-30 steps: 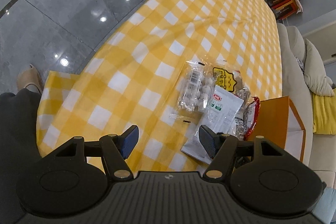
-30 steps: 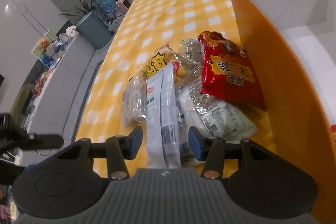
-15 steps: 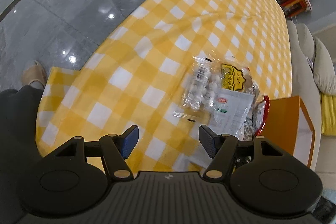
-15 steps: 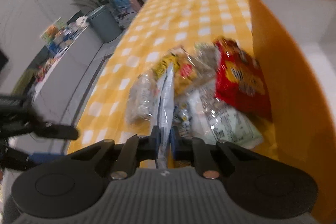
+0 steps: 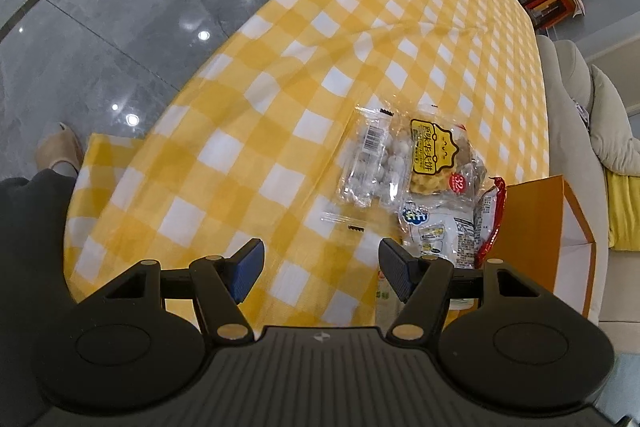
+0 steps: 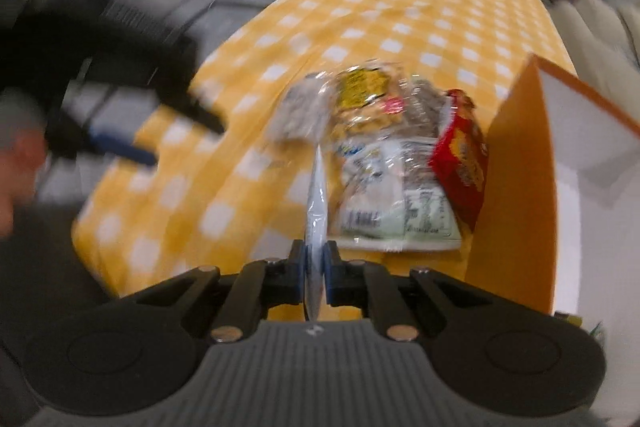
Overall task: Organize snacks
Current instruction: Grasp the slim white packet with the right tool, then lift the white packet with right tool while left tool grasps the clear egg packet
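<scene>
The right tool (image 6: 315, 277) is pressed together on a thin white snack packet (image 6: 317, 203) held edge-on at lower centre, above the yellow-checked worktop (image 6: 400, 11). The left tool (image 5: 321, 269) is spread, holding nothing, over the worktop's near edge. The remaining snack pile (image 5: 416, 179) lies right of centre beside an orange box (image 5: 532, 223); grey tiled floor (image 5: 120, 7) fills the upper left.
</scene>
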Demonstrator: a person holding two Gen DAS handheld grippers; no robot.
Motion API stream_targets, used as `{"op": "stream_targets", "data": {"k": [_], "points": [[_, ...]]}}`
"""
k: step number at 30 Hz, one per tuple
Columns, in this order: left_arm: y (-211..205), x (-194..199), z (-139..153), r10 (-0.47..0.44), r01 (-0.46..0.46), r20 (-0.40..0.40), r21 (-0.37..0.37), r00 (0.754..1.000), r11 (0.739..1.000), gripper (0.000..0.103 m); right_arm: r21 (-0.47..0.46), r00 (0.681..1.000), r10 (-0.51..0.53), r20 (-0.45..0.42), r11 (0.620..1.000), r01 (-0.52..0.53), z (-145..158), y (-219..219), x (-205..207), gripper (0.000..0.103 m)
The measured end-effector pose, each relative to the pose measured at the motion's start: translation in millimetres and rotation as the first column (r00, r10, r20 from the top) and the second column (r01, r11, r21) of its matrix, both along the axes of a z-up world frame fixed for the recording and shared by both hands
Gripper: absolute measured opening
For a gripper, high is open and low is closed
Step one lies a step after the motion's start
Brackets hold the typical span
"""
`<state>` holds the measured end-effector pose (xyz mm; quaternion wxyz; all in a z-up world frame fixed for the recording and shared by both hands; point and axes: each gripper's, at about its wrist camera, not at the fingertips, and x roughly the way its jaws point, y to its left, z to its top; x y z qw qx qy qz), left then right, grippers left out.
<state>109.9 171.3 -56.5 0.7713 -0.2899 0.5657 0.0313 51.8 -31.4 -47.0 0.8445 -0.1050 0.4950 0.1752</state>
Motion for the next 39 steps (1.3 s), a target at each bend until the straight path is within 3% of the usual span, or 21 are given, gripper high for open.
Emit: {"op": "stream_targets", "data": {"k": [3, 10, 16, 19, 25, 30, 33, 35, 39], "points": [[1, -1, -1, 0.004, -0.004, -0.001, -0.017, 1.0, 1.0, 0.077, 0.012, 0.999, 0.04, -0.031, 0.999, -0.04, -10, 5, -5, 0.006], [1, 0, -2, 0.01, -0.01, -0.001, -0.025, 1.0, 1.0, 0.077, 0.043, 0.998, 0.028, -0.063, 0.999, -0.025, -18, 10, -1, 0.007], [1, 1, -4, 0.018, -0.018, -0.004, -0.032, 1.0, 0.999, 0.077, -0.017, 0.999, 0.037, -0.026, 0.999, -0.037, -14, 12, -2, 0.008], [1, 2, -8, 0.023, -0.023, -0.017, -0.04, 1.0, 0.999, 0.077, 0.008, 0.999, 0.014, -0.045, 1.0, -0.014, -18, 8, 1, 0.016], [5, 1, -11, 0.046, -0.047, -0.027, -0.043, 0.999, 0.998, 0.077, -0.052, 1.0, 0.023, -0.003, 0.998, -0.023, -14, 13, -5, 0.016], [2, 3, -12, 0.029, -0.03, -0.033, -0.04, 0.999, 0.999, 0.077, -0.05, 1.0, 0.003, -0.006, 0.999, -0.003, -14, 8, -2, 0.016], [-1, 5, -12, 0.016, -0.018, -0.031, -0.039, 0.999, 0.999, 0.077, -0.123, 1.0, 0.0, 0.027, 0.992, 0.003, -18, 8, -1, 0.017], [-3, 6, -12, 0.011, -0.012, -0.028, -0.044, 1.0, 0.999, 0.077, -0.085, 1.0, -0.027, -0.016, 0.996, 0.025, -31, -2, 8, 0.022], [-3, 6, -13, 0.007, -0.008, -0.03, -0.035, 1.0, 0.999, 0.077, 0.123, 0.978, -0.103, -0.181, 0.984, 0.126, -55, -32, 27, 0.01]]}}
